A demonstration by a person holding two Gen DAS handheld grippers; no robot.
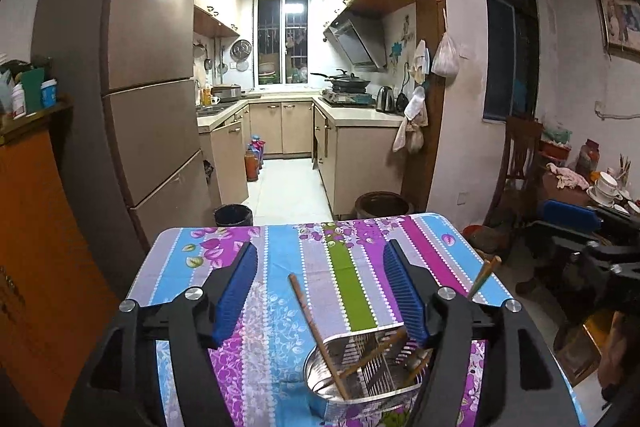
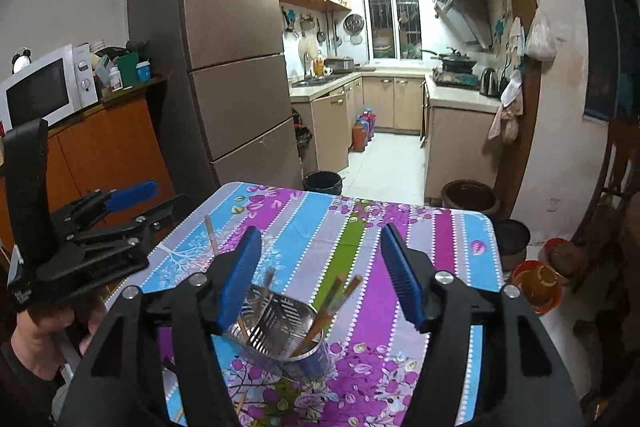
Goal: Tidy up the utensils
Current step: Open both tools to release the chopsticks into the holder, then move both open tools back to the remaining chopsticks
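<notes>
Holder: steel utensil holder [image 1: 360, 371] stands on the table, low between the left gripper's fingers and nearer its right finger; from the right wrist it [image 2: 280, 331] sits just ahead of and below the gap between that gripper's fingers, closer to the left one.
Chopsticks: several brown chopsticks [image 2: 340, 297] lean inside the holder, tips pointing up and away; one chopstick [image 1: 316, 331] slants from the holder's basin up and to the left, past the rim, and a shorter stick lies across the slotted divider.
Stray chopstick: from the right wrist one stick [image 2: 211, 235] shows to the left of that gripper's left finger; whether it rests on the cloth or stands in the holder I cannot tell.
Left gripper: left gripper [image 1: 320, 291] has its blue-padded fingers spread wide, nothing between them, poised above the holder; seen from the right wrist it [image 2: 120, 203] is off to the left, at the table's edge, held in a hand [image 2: 44, 335].
Right gripper: right gripper [image 2: 322, 279] also has its fingers spread apart and grips nothing, with the holder below the gap.
Table: table [image 1: 224, 267] carries a striped cloth of blue, purple, green and grey with flower prints.
Background: beyond the table's far edge are a dark bin [image 1: 234, 215], a tall brown fridge [image 2: 236, 59] and a microwave [image 2: 44, 91].
</notes>
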